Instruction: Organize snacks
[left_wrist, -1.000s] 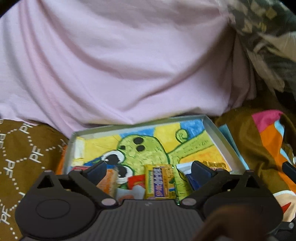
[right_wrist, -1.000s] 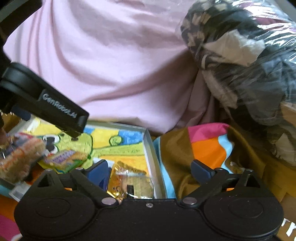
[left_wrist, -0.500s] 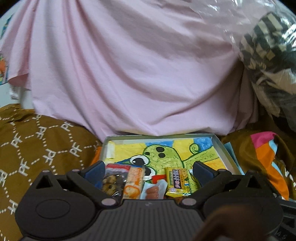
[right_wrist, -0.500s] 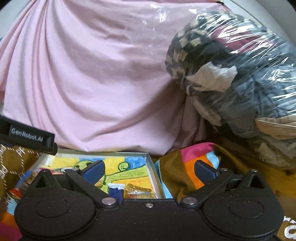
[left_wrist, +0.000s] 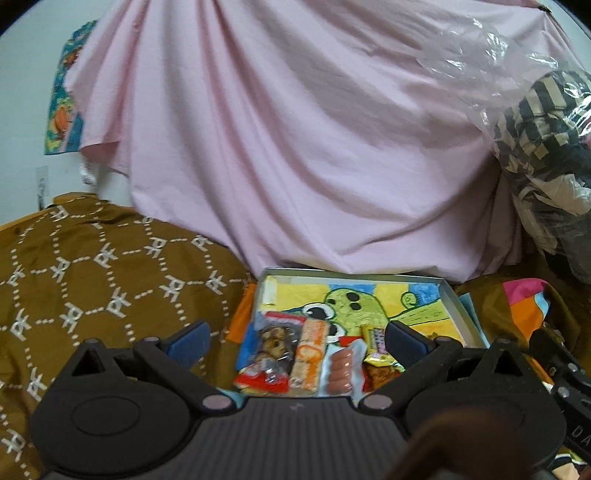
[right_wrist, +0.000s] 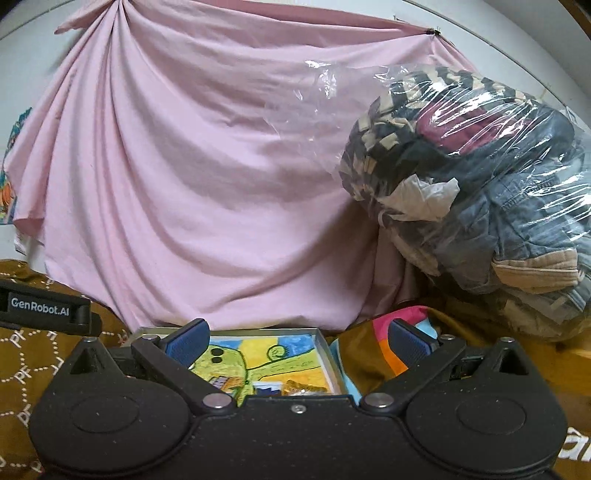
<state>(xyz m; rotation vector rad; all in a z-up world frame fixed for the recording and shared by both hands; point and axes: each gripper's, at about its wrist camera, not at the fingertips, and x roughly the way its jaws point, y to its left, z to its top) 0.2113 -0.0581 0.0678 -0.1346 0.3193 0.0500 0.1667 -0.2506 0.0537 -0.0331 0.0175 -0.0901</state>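
Now left wrist view: the left gripper (left_wrist: 295, 338) has pulled up and back from the box (left_wrist: 456, 301) compared with a second ago, when its fingers were down low right over the packs; jaws spread wide, nothing between them. Box sits on the brown patterned blanket (left_wrist: 92, 280) against the pink sheet (left_wrist: 295, 147), its floor lined with a green cartoon drawing. Snacks are lined up side by side along the near edge: cookie pack (left_wrist: 271, 347) leftmost, orange wafer pack (left_wrist: 310, 352) touching it, sausage pack (left_wrist: 341, 367) next, yellow candy bar (left_wrist: 375, 339) beyond that, partly behind the right finger. Far half of the box is bare drawing. Right wrist view: the right gripper (right_wrist: 297, 338) has also risen, so the sheet and the clear bag of clothes (right_wrist: 472, 192) now fill the frame where the box did before; jaws wide apart and empty. Only the right end of the box shows below the fingers, with a small blue packet (right_wrist: 267, 389) and a gold wrapper (right_wrist: 303, 387) at its near right corner, mostly cut off by the gripper body. Part of the other gripper's body marked GenRobot.AI sits at far left. Both tools retreating with nothing held suggests the placing is likely finished or near it; no loose snacks visible outside the box.
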